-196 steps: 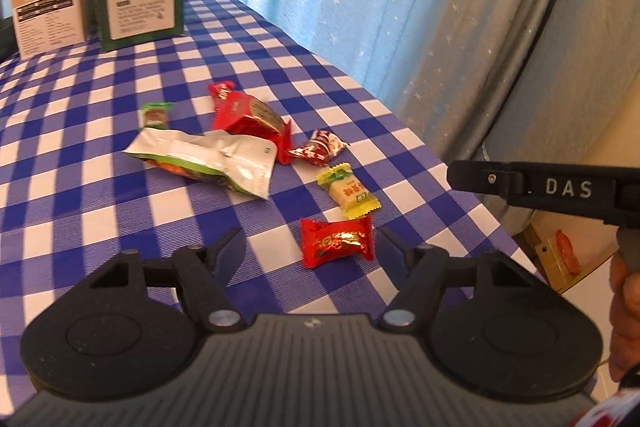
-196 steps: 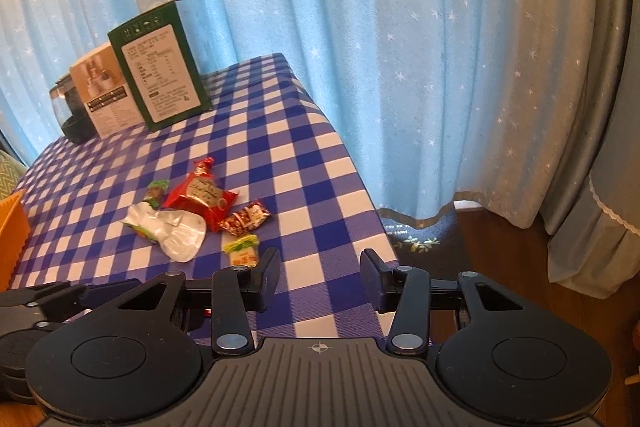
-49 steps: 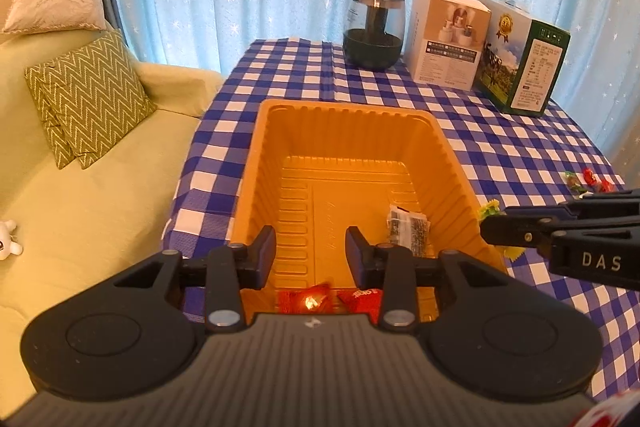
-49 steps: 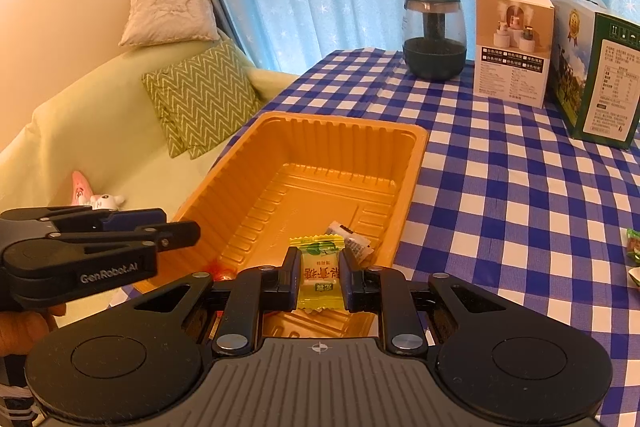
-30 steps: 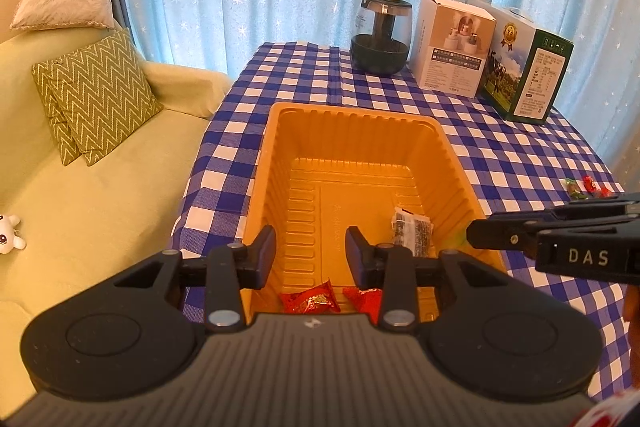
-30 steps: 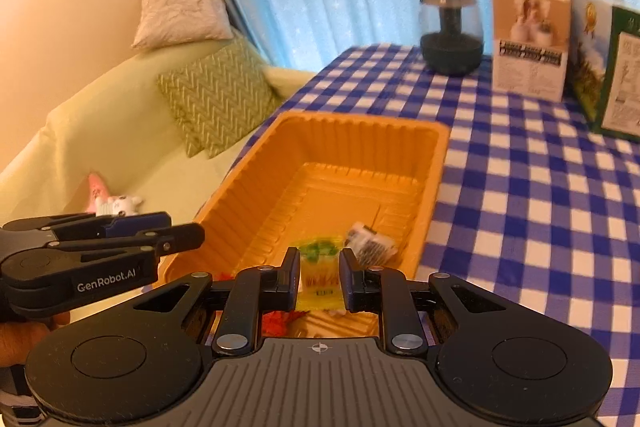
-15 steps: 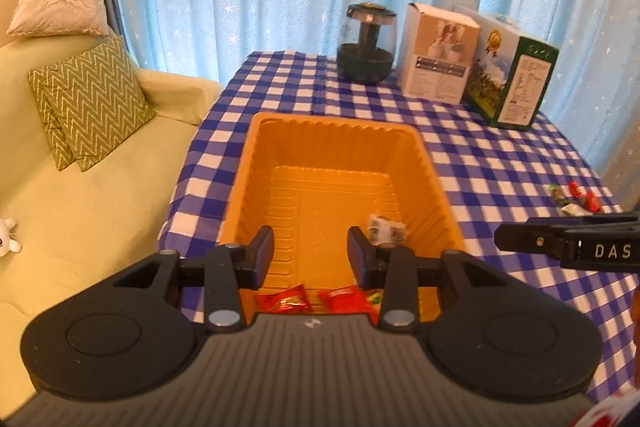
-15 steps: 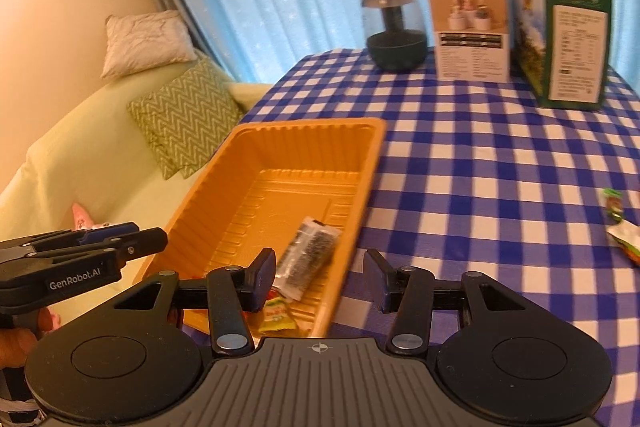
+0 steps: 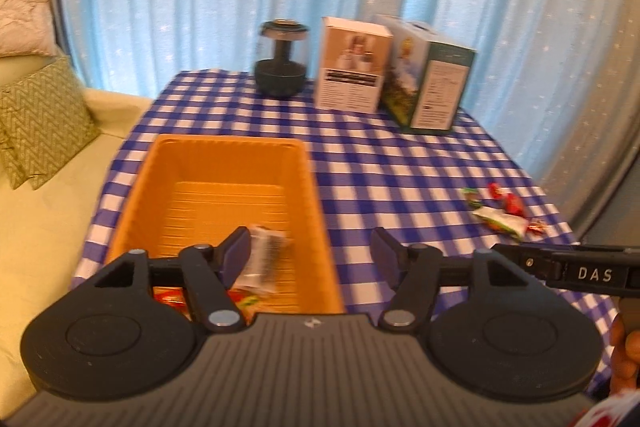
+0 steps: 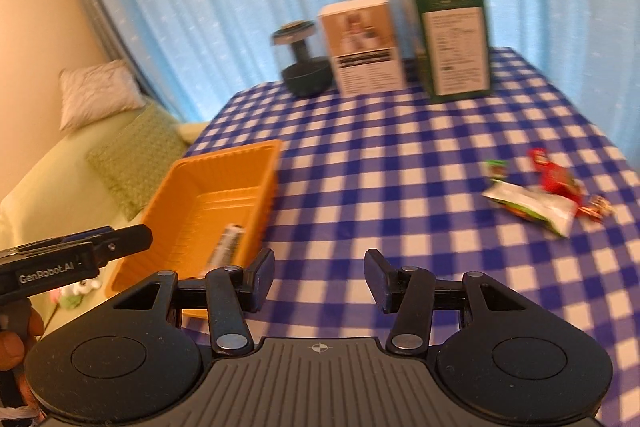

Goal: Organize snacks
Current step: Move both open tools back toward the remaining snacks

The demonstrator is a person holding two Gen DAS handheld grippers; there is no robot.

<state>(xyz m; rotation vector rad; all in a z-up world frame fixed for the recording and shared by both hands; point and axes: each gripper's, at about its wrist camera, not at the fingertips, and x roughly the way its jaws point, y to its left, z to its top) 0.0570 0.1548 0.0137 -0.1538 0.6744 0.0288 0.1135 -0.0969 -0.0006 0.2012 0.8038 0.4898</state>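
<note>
The orange tray (image 9: 228, 143) sits on the checked table and holds a dark silver packet (image 9: 262, 259), red candies (image 9: 170, 297) and a yellow-green candy (image 9: 244, 301). My left gripper (image 9: 310, 253) hovers over the tray's near right corner, its jaws opening with nothing between them. My right gripper (image 10: 320, 277) is open and bare over the cloth, right of the tray (image 10: 228, 153). Far right on the table lie a white-green pack (image 10: 528, 207), a red pack (image 10: 556, 175), a small green snack (image 10: 496, 169) and a small candy (image 10: 596, 205).
At the table's back stand a dark jar (image 9: 282, 67), a white box (image 9: 352, 67) and a green box (image 9: 432, 83). A yellow-green sofa with cushions (image 9: 40, 123) lies left of the table. Blue curtains hang behind.
The right gripper let the yellow-green candy go into the tray, opened, and swung right over the cloth. The left gripper drew back and right, and its jaws spread wider.
</note>
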